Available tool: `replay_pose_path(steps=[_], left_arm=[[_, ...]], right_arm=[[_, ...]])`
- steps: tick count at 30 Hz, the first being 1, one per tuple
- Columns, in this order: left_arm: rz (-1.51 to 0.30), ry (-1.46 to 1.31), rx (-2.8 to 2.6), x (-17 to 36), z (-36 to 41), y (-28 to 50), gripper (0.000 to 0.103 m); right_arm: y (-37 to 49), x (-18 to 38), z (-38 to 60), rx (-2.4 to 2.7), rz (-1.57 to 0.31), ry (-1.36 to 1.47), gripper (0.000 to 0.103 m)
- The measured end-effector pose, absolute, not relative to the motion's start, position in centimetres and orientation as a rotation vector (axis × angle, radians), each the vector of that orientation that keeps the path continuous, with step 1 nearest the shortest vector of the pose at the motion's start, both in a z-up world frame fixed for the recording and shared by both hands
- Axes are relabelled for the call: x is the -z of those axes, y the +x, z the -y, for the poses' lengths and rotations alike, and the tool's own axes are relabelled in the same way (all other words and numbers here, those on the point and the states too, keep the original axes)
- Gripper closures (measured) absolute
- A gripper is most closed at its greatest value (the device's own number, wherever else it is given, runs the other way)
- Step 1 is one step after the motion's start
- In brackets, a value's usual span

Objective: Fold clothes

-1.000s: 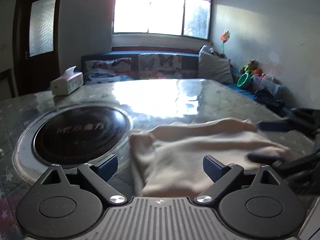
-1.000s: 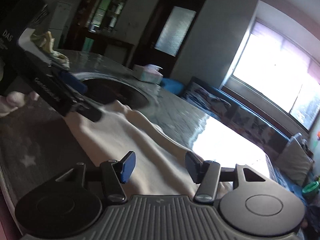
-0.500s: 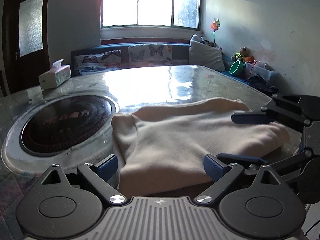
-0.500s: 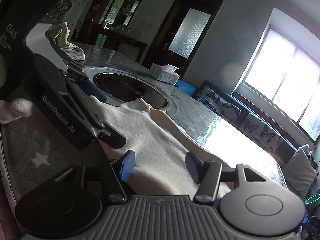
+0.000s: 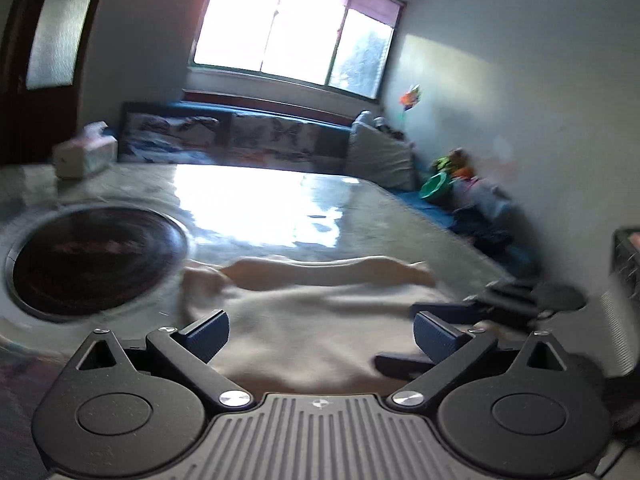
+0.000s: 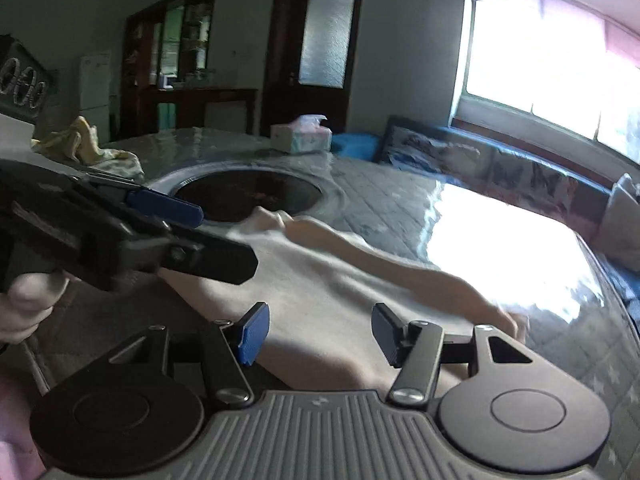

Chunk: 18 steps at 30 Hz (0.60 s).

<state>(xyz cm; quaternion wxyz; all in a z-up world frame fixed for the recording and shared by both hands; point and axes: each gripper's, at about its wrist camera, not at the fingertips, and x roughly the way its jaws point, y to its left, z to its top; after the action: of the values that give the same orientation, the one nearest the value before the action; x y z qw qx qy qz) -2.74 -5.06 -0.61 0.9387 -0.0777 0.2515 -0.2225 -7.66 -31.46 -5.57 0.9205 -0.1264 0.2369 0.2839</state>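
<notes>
Just one cream garment point(image 5: 320, 320), two grippers point(image 5: 322, 334) point(image 6: 318, 334)

Cream garment point(image 5: 320, 320), centre of frame: soft matt cloth, faintly fuzzy. Table point(image 5: 360, 216): glossy, mirror-bright under window glare. Round inset hob point(image 5: 96, 260), left: dark, polished. Left gripper point(image 5: 322, 330): matt black plastic, ribbed blue pads, shiny metal screws. Tissue box point(image 6: 301, 137), upper centre: paper.

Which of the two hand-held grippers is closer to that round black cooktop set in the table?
Left. The left hand-held gripper sits over the cream garment's edge right beside the round black cooktop. The right hand-held gripper is over the garment's far end, with the cloth between it and the cooktop.
</notes>
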Motion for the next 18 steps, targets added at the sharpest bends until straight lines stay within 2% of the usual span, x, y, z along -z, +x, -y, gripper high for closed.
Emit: replay_pose_path(steps=[9, 18], left_arm=[[-0.584, -0.211, 0.494, 2.9, 5.2, -1.9, 0.008], [-0.583, -0.203, 0.497, 3.3, 5.2, -1.8, 0.008]], right_arm=[[-7.9, 6.6, 32.9, -0.503, -0.514, -0.216, 0.045], [-8.2, 6.9, 34.9, -0.441, -0.527, -0.167, 0.045]])
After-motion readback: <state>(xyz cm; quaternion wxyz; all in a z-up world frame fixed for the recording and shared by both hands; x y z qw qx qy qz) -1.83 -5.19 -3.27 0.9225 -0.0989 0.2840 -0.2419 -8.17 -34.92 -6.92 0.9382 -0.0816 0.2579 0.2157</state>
